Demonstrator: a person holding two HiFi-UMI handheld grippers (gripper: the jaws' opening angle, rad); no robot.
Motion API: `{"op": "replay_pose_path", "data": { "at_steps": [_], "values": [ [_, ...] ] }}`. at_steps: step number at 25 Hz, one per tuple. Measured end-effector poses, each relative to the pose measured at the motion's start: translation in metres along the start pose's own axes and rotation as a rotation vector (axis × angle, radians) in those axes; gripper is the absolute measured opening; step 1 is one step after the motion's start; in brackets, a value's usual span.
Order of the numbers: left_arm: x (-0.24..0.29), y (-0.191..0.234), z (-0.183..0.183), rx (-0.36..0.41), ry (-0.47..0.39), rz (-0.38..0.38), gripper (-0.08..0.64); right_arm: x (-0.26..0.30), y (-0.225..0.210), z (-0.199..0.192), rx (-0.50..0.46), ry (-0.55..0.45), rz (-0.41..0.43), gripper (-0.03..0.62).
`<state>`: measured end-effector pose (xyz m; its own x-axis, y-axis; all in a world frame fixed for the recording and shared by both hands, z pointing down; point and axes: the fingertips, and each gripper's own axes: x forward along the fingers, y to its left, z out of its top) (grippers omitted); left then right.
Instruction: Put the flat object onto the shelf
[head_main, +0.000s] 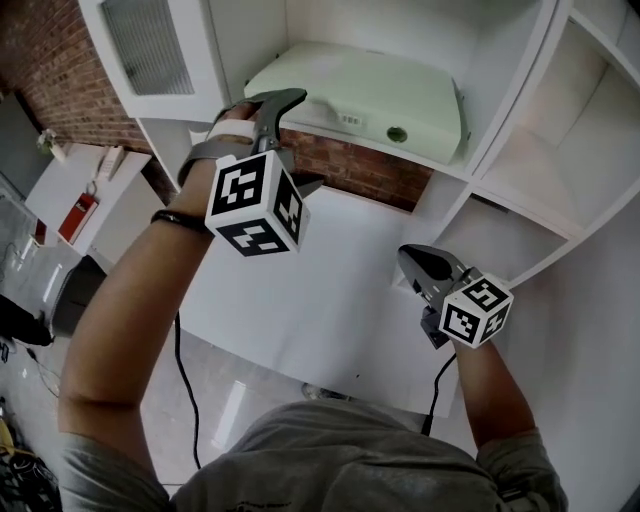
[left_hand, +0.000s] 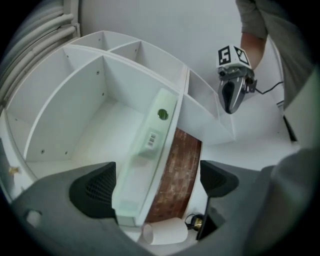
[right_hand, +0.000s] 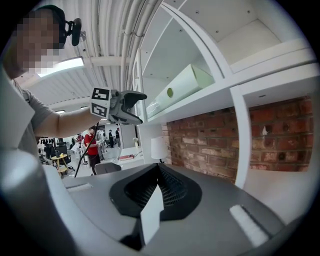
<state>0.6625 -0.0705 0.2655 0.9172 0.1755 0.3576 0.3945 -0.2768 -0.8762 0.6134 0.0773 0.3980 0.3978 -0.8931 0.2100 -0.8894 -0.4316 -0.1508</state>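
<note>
The flat object is a pale green box (head_main: 360, 95) that lies on a compartment floor of the white shelf unit (head_main: 505, 120). My left gripper (head_main: 308, 140) is raised at the box's near left corner and stands open. In the left gripper view, the box (left_hand: 145, 160) runs lengthwise between the wide-apart pads (left_hand: 92, 190); the left pad is right beside its edge, with no grip visible. My right gripper (head_main: 412, 262) hangs lower right over the white tabletop, shut and empty. The right gripper view shows the box (right_hand: 182, 85) on the shelf and the left gripper (right_hand: 142, 108) beside it.
A brick wall (head_main: 360, 172) shows under the shelf board. More open compartments (head_main: 590, 120) are on the right. A white cylinder (left_hand: 165, 232) and a black cable lie below. A cabinet with a frosted door (head_main: 150, 45) is upper left. People stand far off (right_hand: 91, 142).
</note>
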Motion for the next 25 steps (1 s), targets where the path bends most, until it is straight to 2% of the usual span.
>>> {"op": "replay_pose_path", "data": {
  "at_steps": [3,5,11,18,25],
  "values": [
    [-0.040,-0.025,-0.024,-0.062,0.007,-0.001,0.532,0.019,0.025,0.003,-0.014,0.003,0.057,0.011],
    [-0.070,-0.040,-0.043,-0.117,0.018,0.011,0.500,0.033,0.047,0.004,-0.026,0.012,0.103,0.011],
    [-0.179,-0.075,-0.095,-0.348,0.058,0.068,0.388,0.077,0.128,0.013,-0.063,0.049,0.261,0.011],
    [-0.314,-0.124,-0.161,-0.564,0.216,0.158,0.294,0.126,0.246,0.025,-0.125,0.096,0.477,0.011],
    [-0.430,-0.198,-0.205,-0.851,0.317,0.283,0.254,0.160,0.363,0.010,-0.197,0.139,0.683,0.011]
  ]
}}
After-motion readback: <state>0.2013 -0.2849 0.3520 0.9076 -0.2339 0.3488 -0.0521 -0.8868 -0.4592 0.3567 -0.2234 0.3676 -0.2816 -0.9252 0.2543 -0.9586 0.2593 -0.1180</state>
